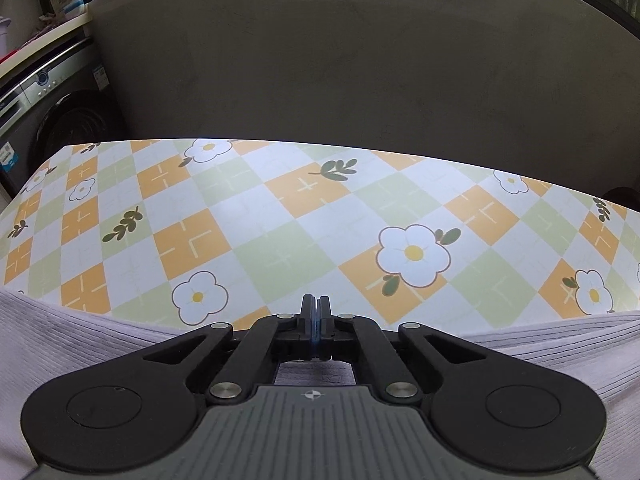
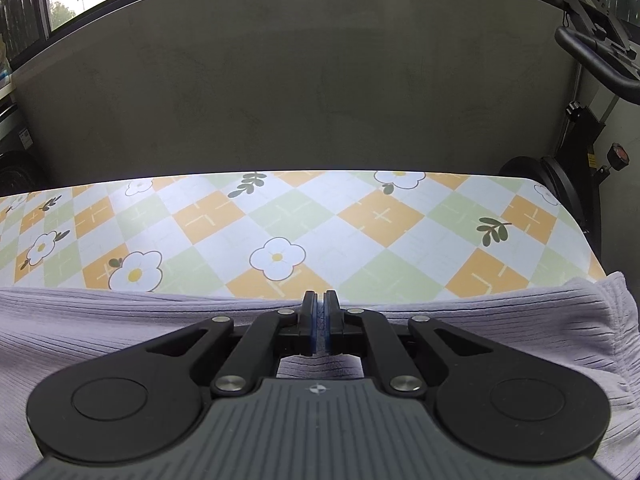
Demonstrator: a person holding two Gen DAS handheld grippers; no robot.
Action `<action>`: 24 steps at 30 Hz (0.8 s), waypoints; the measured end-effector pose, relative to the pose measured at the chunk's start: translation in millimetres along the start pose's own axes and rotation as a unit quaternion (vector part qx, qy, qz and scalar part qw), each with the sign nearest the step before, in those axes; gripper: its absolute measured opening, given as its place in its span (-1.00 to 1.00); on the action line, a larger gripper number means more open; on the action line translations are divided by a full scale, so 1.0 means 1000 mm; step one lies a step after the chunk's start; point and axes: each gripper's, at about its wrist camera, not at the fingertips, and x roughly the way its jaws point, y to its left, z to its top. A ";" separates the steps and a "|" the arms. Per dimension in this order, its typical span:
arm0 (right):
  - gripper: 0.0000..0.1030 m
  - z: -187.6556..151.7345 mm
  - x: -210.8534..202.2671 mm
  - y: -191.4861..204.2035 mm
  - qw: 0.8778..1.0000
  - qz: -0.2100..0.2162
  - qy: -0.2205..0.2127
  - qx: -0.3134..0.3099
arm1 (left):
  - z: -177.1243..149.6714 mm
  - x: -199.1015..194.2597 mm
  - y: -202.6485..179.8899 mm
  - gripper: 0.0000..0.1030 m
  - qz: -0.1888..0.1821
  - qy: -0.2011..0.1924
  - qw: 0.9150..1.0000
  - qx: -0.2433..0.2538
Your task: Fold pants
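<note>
Both grippers pinched tight on lavender ribbed pants at the near edge of the checkered floral table: left gripper nips the fabric edge, right gripper has cloth bunched between its pads.

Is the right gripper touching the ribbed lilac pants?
Touching: the right wrist view shows the right gripper shut, ribbed lilac pants fabric pinched between its pads.

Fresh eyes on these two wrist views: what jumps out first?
The loud checked tablecloth with white flowers fills the middle of both views. Ribbed lavender pants lie across its near edge, and the left gripper and right gripper are each shut at the fabric's far edge.
</note>
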 end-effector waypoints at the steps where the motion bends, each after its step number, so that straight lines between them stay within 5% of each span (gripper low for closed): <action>1: -0.94 -0.001 0.001 0.000 1.000 0.001 0.003 0.000 | 0.000 -0.003 0.002 -0.97 -0.004 -0.001 1.000 -0.007; 5: -0.83 0.000 -0.006 -0.003 1.000 0.006 0.004 0.013 | 0.001 -0.017 0.003 -0.79 -0.058 0.024 0.998 -0.014; 7: -0.77 0.000 -0.014 -0.003 1.000 0.015 0.001 0.013 | -0.002 -0.025 0.001 -0.06 -0.086 0.038 0.995 -0.014; 10: -0.73 0.000 -0.028 0.004 0.999 0.048 0.006 0.008 | -0.008 -0.032 -0.004 0.37 -0.102 0.046 0.994 0.000; 18: -0.73 -0.013 -0.034 0.017 0.998 0.062 0.030 0.007 | -0.008 -0.011 -0.046 0.38 -0.132 0.041 0.984 0.112; 24: -0.73 -0.016 -0.034 0.010 0.998 0.055 0.030 0.014 | -0.015 -0.008 -0.064 0.18 -0.180 0.027 0.962 0.203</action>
